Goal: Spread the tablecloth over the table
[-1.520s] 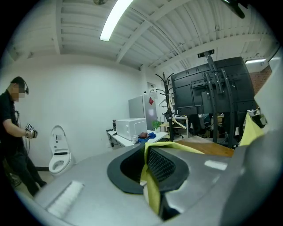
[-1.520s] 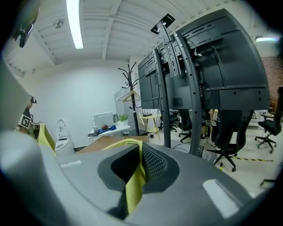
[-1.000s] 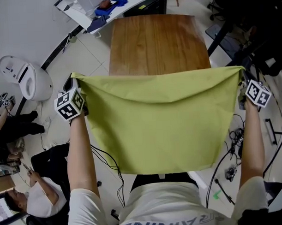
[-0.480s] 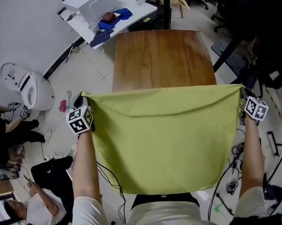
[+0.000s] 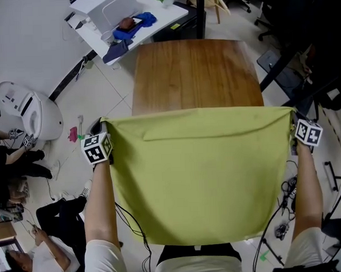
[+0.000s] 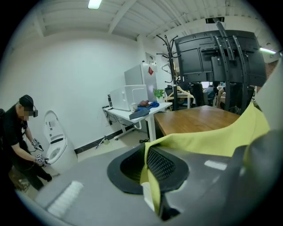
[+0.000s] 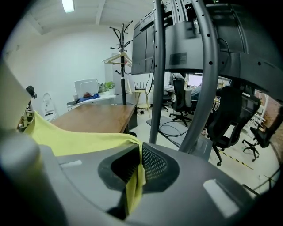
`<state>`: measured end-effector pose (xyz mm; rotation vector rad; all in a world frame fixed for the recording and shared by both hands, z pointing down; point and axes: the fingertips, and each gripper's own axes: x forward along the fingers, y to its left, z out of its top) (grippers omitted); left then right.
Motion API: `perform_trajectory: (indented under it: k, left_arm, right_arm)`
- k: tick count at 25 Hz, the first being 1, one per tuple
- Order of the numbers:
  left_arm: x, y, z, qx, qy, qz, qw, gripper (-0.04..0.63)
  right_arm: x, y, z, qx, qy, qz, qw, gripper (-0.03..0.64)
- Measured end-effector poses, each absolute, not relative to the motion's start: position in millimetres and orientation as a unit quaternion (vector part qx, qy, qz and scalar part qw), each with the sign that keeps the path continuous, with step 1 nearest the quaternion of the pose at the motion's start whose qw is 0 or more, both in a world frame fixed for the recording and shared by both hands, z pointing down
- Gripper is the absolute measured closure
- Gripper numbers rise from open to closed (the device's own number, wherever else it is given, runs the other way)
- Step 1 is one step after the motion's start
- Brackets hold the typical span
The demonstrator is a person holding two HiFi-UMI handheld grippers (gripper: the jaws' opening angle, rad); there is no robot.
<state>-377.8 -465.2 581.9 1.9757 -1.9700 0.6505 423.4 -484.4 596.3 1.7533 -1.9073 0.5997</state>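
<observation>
Wooden desk [image 5: 193, 73]: bare brown top, long side running away from the person. In the head view only its near end is covered from sight, by the cloth.

Tablecloth [image 5: 199, 170]: yellow-green and held up in the air, not lying on the desk. It is pulled fairly taut between the two grippers by its upper corners. The top edge runs straight across the desk's near end, and the rest hangs down in front of the person's torso. A shallow fold line sits just under the top edge. Cannot tell whether the cloth touches the desk.

White side desk [image 5: 127, 17]: beyond the wooden desk's far left corner. It carries a white box and some blue fabric.

White rounded appliance [image 5: 30, 109]: on the floor well left of the desk, with a person in dark clothes beside it.

Left gripper [image 5: 100, 128]: fingers [image 6: 161, 164] closed, the cloth's left corner pinched between them and a strip of fabric trailing out below.

Right gripper [image 5: 294, 120]: fingers [image 7: 152, 162] closed on the cloth's right corner in the same way.

Marker cubes [image 5: 97, 148]: one behind each gripper, level with the cloth's top edge.
</observation>
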Motion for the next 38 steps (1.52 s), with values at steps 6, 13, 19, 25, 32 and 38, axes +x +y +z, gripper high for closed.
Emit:
perform_trajectory:
  k: [6,13,19,25,32,38]
  left_arm:
    - [-393.2,-474.3,625.6,0.675,-0.676,0.243,0.17,0.586]
    - [-392.8,-482.1,664.3,0.675,-0.669,0.256,0.178,0.586]
    - [-386.8,-484.2,698.2,0.683,-0.651,0.245,0.223,0.584]
    - [-384.5,-473.7,715.2,0.698,-0.625,0.223,0.268,0.362]
    - [-392.3,-448.5,694.4,0.698,-0.644,0.205,0.237,0.364]
    - [-365.8,-432.6,655.0,0.73,-0.636,0.175,0.18,0.441]
  right_arm:
    - [433.5,-494.3,640.5,0.63,-0.684,0.234,0.282,0.606]
    - [420.5,-505.9,667.7,0.609,-0.696,0.201,0.322,0.606]
    - [414.1,-510.8,695.9,0.584,-0.704,0.201,0.349,0.601]
    - [408.8,-506.0,709.6,0.578,-0.712,0.233,0.325,0.327]
    - [442.3,-484.0,713.8,0.616,-0.666,0.267,0.325,0.423]
    - [415.0,-504.3,690.5,0.623,-0.703,0.206,0.275,0.611]
